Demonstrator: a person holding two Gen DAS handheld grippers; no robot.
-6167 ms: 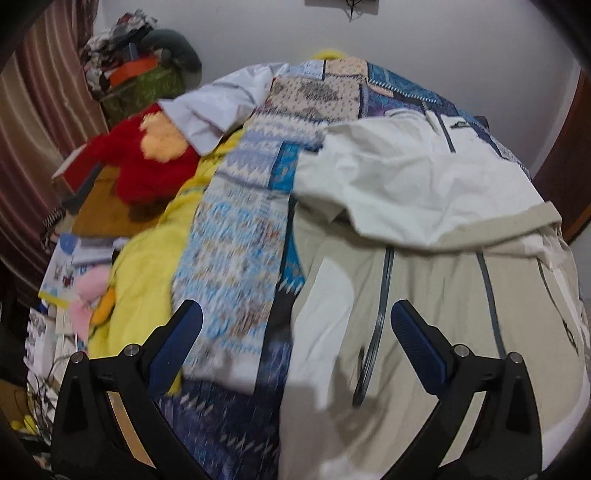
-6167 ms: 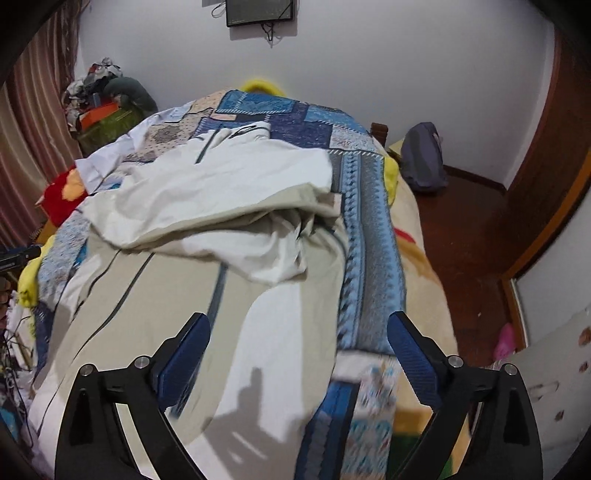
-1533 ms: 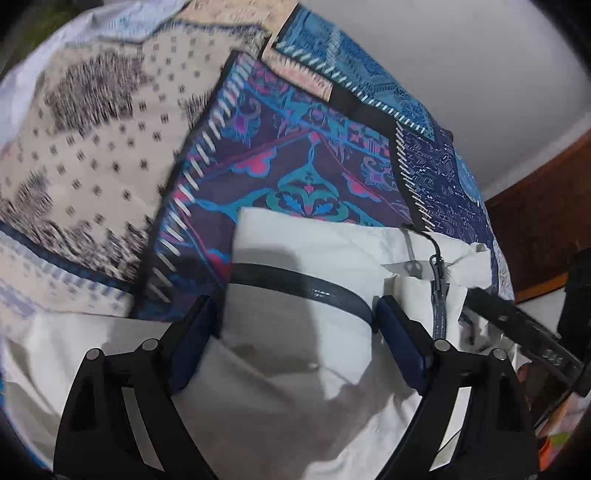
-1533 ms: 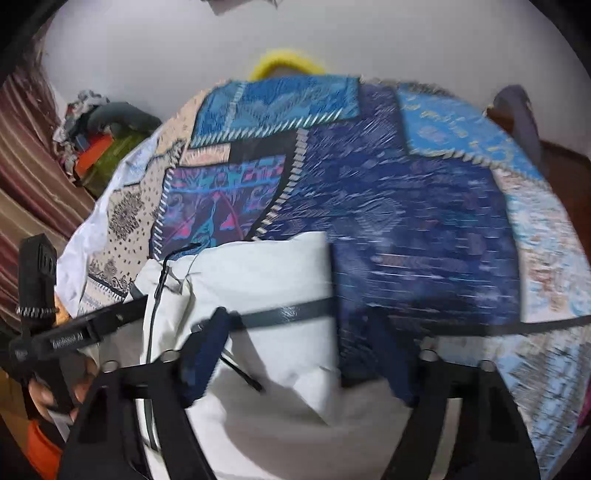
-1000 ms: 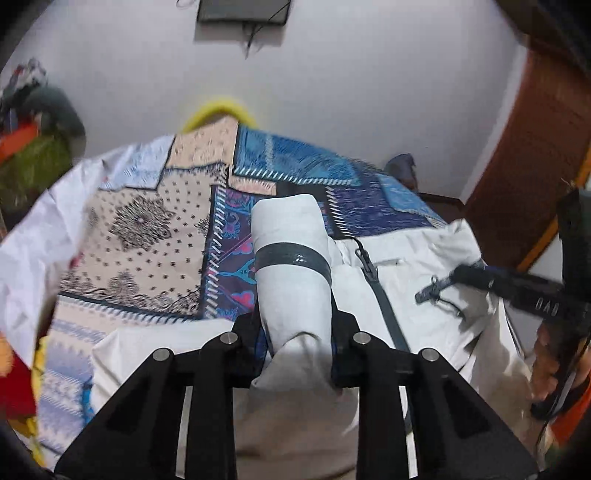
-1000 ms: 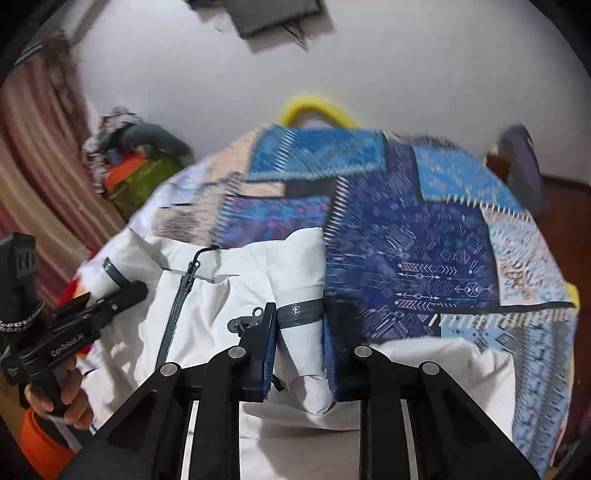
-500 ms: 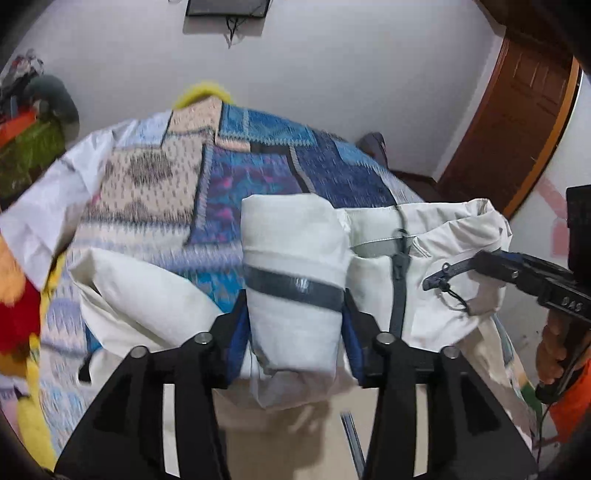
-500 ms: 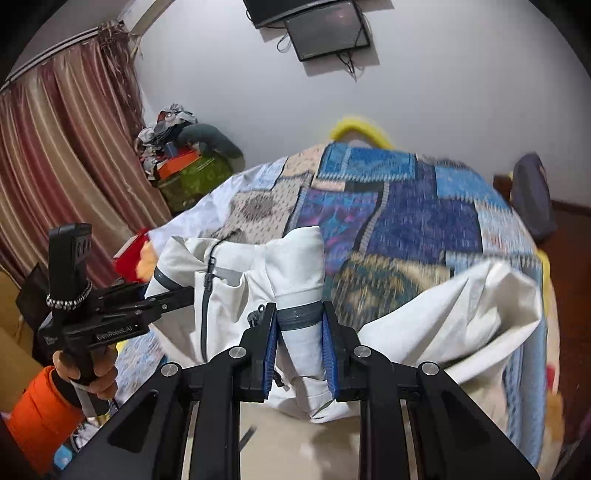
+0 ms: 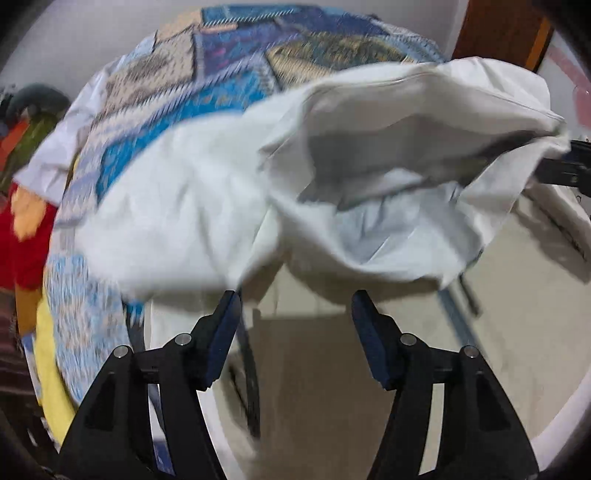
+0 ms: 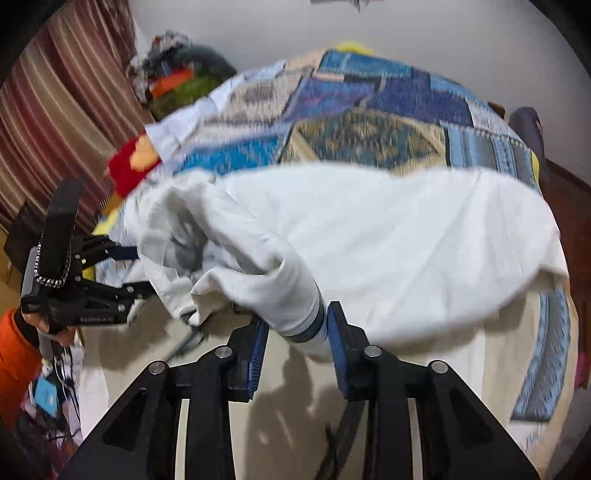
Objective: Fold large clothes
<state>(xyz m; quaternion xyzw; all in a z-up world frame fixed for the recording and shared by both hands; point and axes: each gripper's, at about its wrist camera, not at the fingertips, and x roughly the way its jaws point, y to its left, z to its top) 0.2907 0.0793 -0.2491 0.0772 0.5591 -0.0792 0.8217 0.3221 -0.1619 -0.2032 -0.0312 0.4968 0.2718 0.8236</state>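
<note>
A large white and beige jacket (image 9: 192, 206) lies on the bed, its white upper half folded down over the beige lower half (image 9: 325, 369). My left gripper (image 9: 295, 314) is open, with the white cloth just beyond its fingertips. In the right wrist view the jacket (image 10: 406, 236) spreads across the bed. My right gripper (image 10: 295, 325) has its jaws partly apart around a white cuff with a dark band (image 10: 306, 317). The left gripper (image 10: 110, 273) shows there at the left, at the jacket's edge.
A patchwork quilt (image 10: 369, 110) covers the bed. A red and yellow plush (image 10: 133, 162) lies at the left edge. Striped curtains (image 10: 55, 110) and a pile of clutter (image 10: 177, 81) stand at the left. A wooden door (image 9: 498, 33) is at the right.
Both grippers pulled the jacket's upper end down toward me and folded it over the lower half. The left gripper has opened and let go of its cuff. The right jaws have widened around theirs.
</note>
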